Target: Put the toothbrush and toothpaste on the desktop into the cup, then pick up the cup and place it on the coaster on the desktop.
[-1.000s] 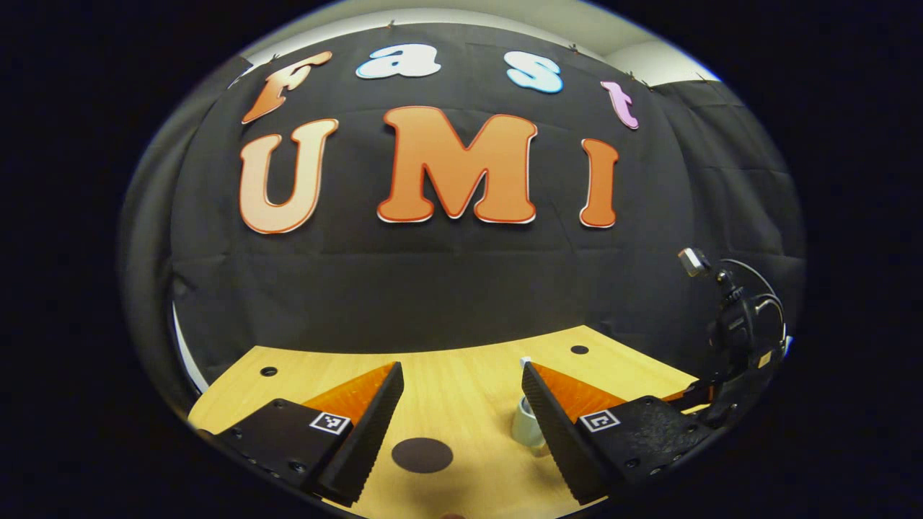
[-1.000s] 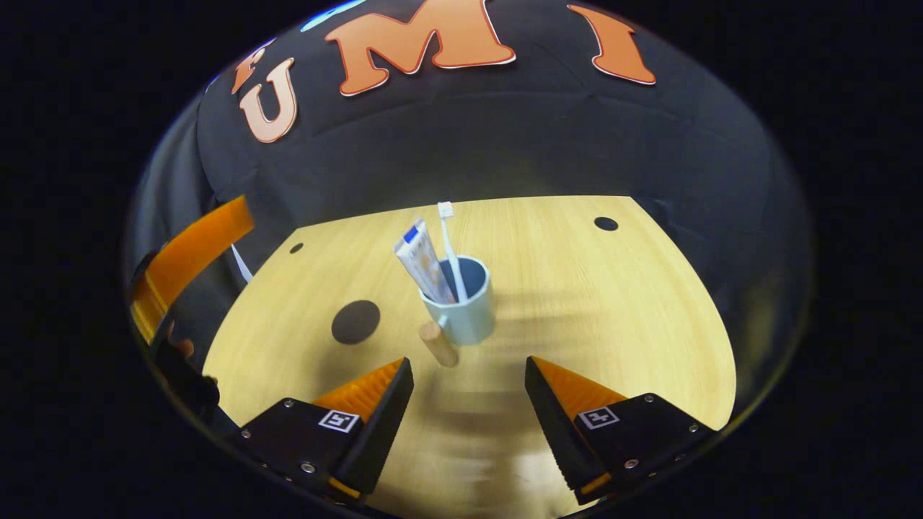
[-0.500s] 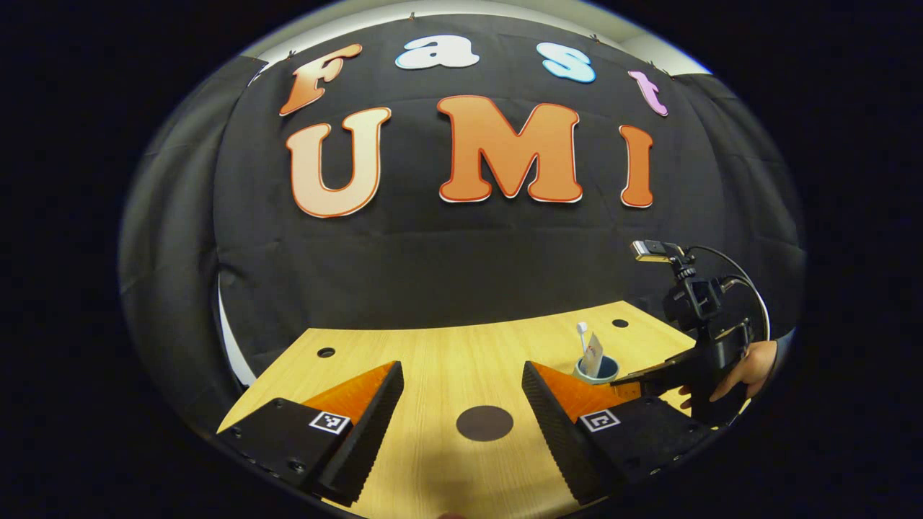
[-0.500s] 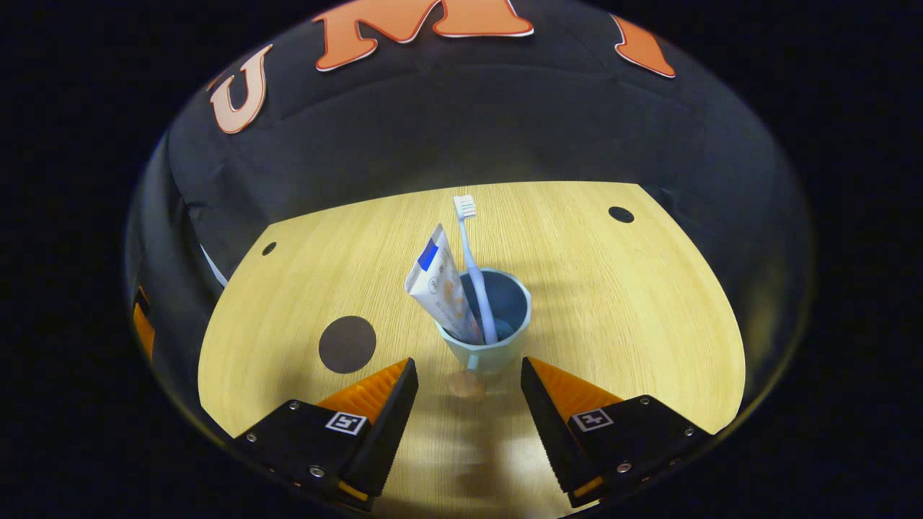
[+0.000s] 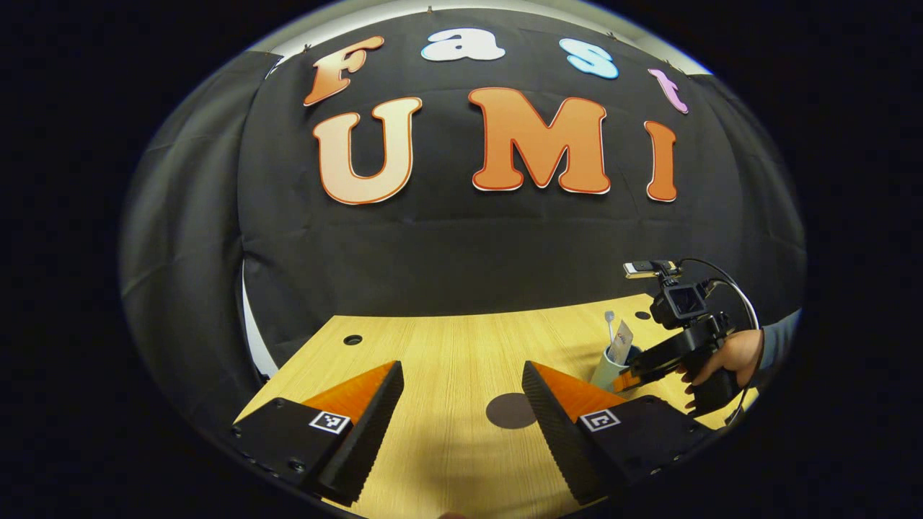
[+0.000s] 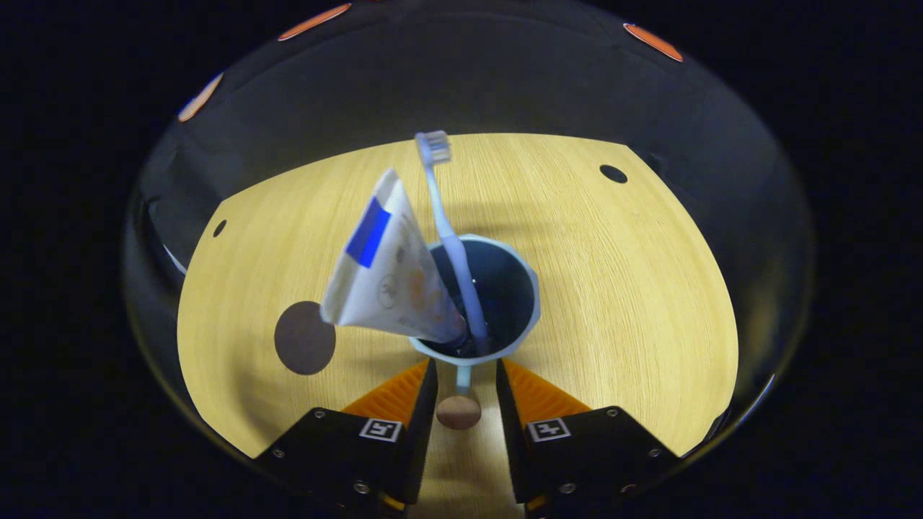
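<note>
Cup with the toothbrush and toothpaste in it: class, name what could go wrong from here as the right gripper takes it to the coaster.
1. The right gripper brackets only the cup's thin handle, so the cup may swing or slip once lifted.
2. The toothpaste leans far over the rim beside the toothbrush; a tilt could tip them out.
3. The coaster is small, so the cup could land off its edge.

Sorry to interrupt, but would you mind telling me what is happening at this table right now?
A person is working with two handheld grippers. The toothbrush and toothpaste already stand in the cup on the desk. The right gripper has its fingers narrowed around the cup's handle, though contact is hard to confirm. The left gripper is open and holds nothing. The cup is not yet on the dark round coaster beside it.
</note>
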